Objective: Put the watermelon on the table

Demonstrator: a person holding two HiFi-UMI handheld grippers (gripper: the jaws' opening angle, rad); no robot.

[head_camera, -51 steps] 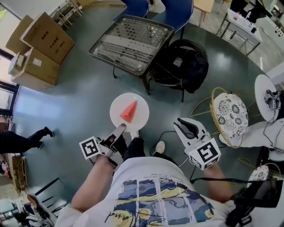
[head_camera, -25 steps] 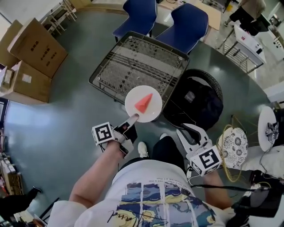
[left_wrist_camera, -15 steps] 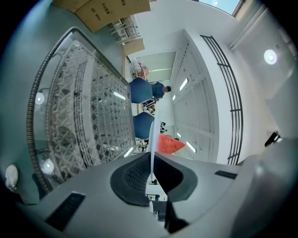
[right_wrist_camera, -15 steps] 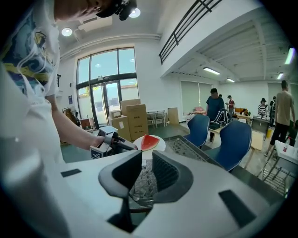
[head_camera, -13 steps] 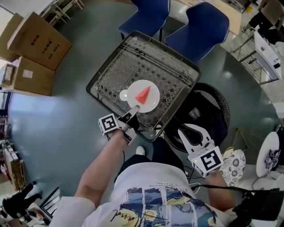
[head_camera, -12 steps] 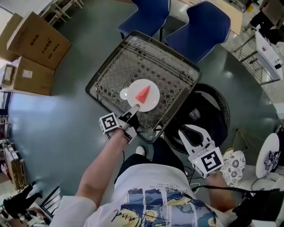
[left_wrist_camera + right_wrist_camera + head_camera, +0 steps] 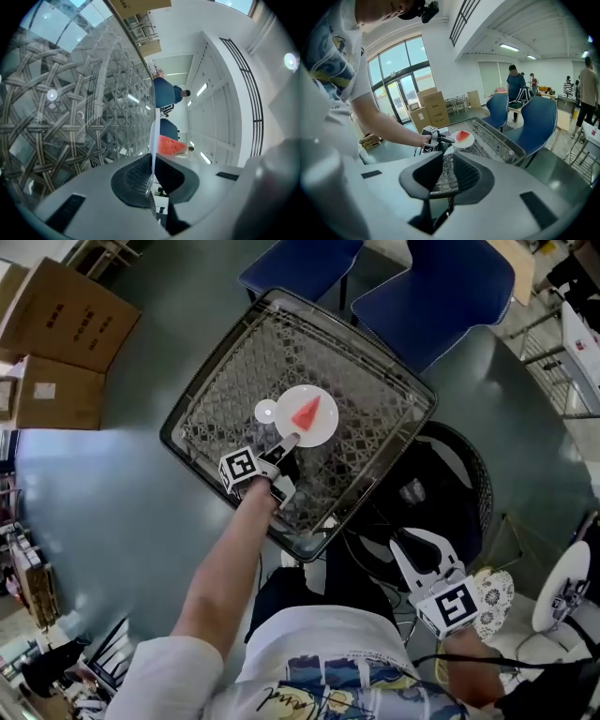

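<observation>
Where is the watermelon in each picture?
Head view: the watermelon lies above centre, on a white plate.
Left gripper view: watermelon near centre, right of the plate's edge.
Right gripper view: watermelon small, near centre.
Shared landmark: the woven table beneath it.

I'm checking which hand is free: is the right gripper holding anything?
No: the right gripper has its jaws standing apart, with nothing gripped between them.

Left gripper view, centre: watermelon (image 7: 172, 146) lower end hidden by left gripper (image 7: 152, 174). Head view, top: blue chairs (image 7: 431, 292) cut off.
</observation>
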